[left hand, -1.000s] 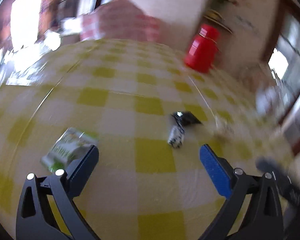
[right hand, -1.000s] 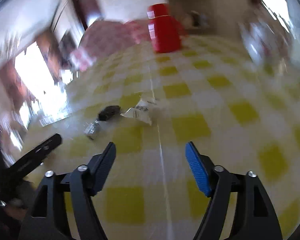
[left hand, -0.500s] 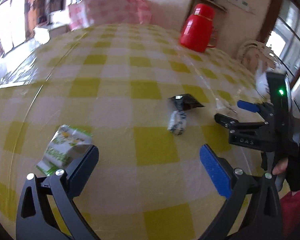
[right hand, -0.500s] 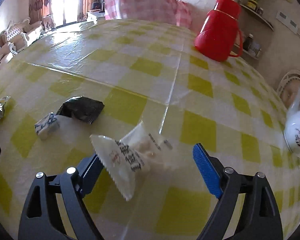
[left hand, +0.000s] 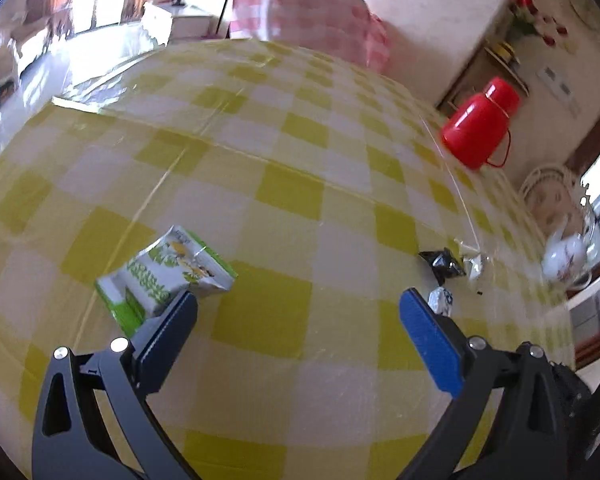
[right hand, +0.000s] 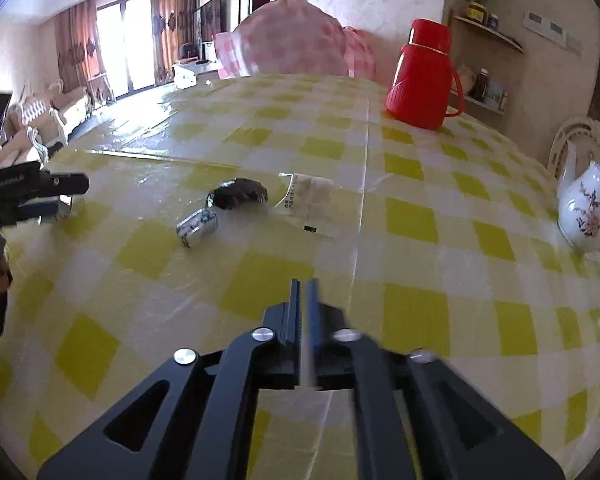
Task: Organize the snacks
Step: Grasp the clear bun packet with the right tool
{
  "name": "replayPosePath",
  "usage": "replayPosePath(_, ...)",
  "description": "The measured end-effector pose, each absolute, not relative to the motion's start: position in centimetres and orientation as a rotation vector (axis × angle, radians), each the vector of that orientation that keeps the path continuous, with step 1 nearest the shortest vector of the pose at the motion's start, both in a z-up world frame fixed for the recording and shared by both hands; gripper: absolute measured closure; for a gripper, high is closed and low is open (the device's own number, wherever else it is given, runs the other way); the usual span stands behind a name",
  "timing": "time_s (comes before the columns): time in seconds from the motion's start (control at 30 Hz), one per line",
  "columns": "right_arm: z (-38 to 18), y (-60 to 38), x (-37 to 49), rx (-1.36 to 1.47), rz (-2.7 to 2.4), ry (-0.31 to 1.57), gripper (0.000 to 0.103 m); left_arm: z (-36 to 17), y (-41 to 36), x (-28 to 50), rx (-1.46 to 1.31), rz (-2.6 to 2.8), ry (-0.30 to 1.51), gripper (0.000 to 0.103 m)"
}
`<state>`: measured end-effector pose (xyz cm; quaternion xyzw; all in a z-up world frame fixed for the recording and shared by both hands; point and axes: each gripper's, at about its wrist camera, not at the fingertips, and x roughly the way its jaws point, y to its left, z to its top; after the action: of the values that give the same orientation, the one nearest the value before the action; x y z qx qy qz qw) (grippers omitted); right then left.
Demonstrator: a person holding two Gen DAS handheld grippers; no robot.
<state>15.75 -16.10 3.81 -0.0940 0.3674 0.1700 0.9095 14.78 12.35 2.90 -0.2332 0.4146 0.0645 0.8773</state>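
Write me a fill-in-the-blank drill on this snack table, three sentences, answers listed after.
1. The right gripper is ____, with nothing between its fingers.
2. The green-and-white snack packet lies just beyond the ____ finger of the open left gripper, as the left wrist view shows it.
3. The black crinkled wrapper lies between the clear plastic snack bag and the small ____ wrapped candy.

Missing words: shut; left; blue-and-white

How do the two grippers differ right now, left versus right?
The left gripper stands wide open; the right gripper is shut, pads together on nothing. The left gripper's tip is beside the green snack pack; the right gripper points at bare checked tablecloth. Both are black with blue pads and hold nothing.
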Motion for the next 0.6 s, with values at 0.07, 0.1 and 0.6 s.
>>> replayPosePath(0.07,3.9,-16.1,17.1,-0.146,0.326,0.783,0.032,2.8,12.6,14.8,-0.5,0.128,0.873,0.002)
replayPosePath(0.1,4.2,-16.1,17.9,-0.102,0.315,0.772,0.025,2.8,12.7,14.8,-0.501,0.13,0.876,0.002)
replayPosePath(0.6,2.2,-12.6,25.4,-0.043,0.198,0.858,0.067,2.8,14.7,15.7,-0.473,0.154,0.937,0.002)
